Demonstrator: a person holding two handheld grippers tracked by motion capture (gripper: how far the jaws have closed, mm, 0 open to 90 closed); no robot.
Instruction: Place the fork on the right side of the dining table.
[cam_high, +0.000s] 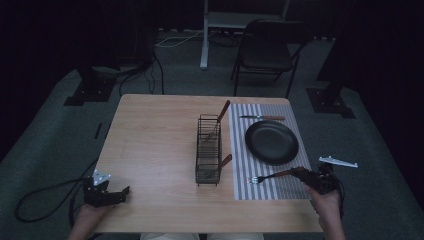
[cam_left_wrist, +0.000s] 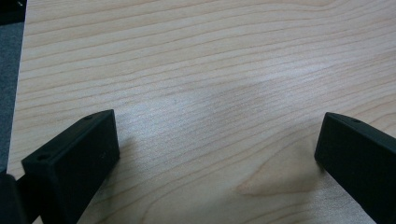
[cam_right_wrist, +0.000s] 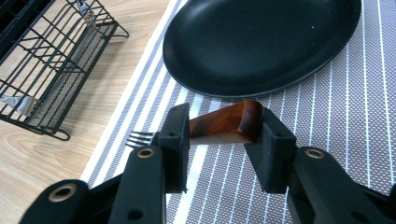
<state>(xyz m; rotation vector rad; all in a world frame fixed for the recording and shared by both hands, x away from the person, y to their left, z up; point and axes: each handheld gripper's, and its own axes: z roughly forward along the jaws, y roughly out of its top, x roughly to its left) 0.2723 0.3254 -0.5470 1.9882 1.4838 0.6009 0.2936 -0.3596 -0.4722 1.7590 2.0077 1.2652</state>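
A fork with a brown wooden handle (cam_right_wrist: 224, 125) lies low over the near part of a grey striped placemat (cam_right_wrist: 336, 116), tines (cam_right_wrist: 140, 138) pointing left. My right gripper (cam_right_wrist: 224, 133) is shut on the handle's end, one jaw on each side. From above, the fork (cam_high: 270, 176) sits in front of a black plate (cam_high: 271, 142), with the right gripper (cam_high: 301, 173) at the mat's (cam_high: 265, 189) near right corner. My left gripper (cam_high: 124, 194) rests at the table's near left corner, open over bare wood (cam_left_wrist: 217, 144).
A black wire rack (cam_high: 208, 150) stands mid-table left of the mat, holding two wooden-handled utensils (cam_high: 223, 111). A knife (cam_high: 262, 118) lies beyond the plate (cam_right_wrist: 261, 42). The rack (cam_right_wrist: 51, 70) is close to the fork's tines. A folding chair (cam_high: 265, 50) stands behind the table.
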